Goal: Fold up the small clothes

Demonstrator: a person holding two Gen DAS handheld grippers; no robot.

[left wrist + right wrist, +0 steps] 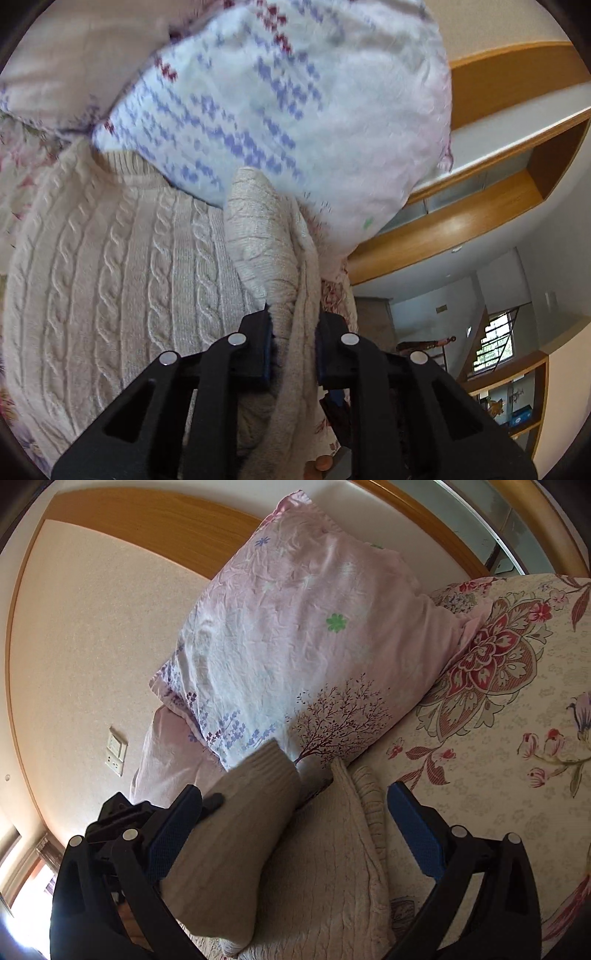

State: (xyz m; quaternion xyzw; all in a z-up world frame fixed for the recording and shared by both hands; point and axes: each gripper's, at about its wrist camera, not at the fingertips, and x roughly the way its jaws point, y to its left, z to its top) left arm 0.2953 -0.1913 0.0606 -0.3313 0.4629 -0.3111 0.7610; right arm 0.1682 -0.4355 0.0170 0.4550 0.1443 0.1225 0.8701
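A bed under a cream floral quilted bedspread (517, 775) carries a pale pink printed pillow (295, 646) at its far end. Near it lies a cream cable-knit sweater (110, 266). The left gripper (293, 347) has its jaws pinching the sweater's sleeve; the right gripper (295, 834) has its jaws spread, with knit between them.

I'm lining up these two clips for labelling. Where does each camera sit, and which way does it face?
Left wrist: on the left hand-held gripper, looking along its fingers over the cream cable-knit sweater toward the pillow; its jaws are clamped on a sweater fold.
Right wrist: on the right hand-held gripper, facing the same pillow and the headboard; its jaws are open, with part of the left hand-held gripper at lower left.
Shared: sweater, pillow, floral bedspread.
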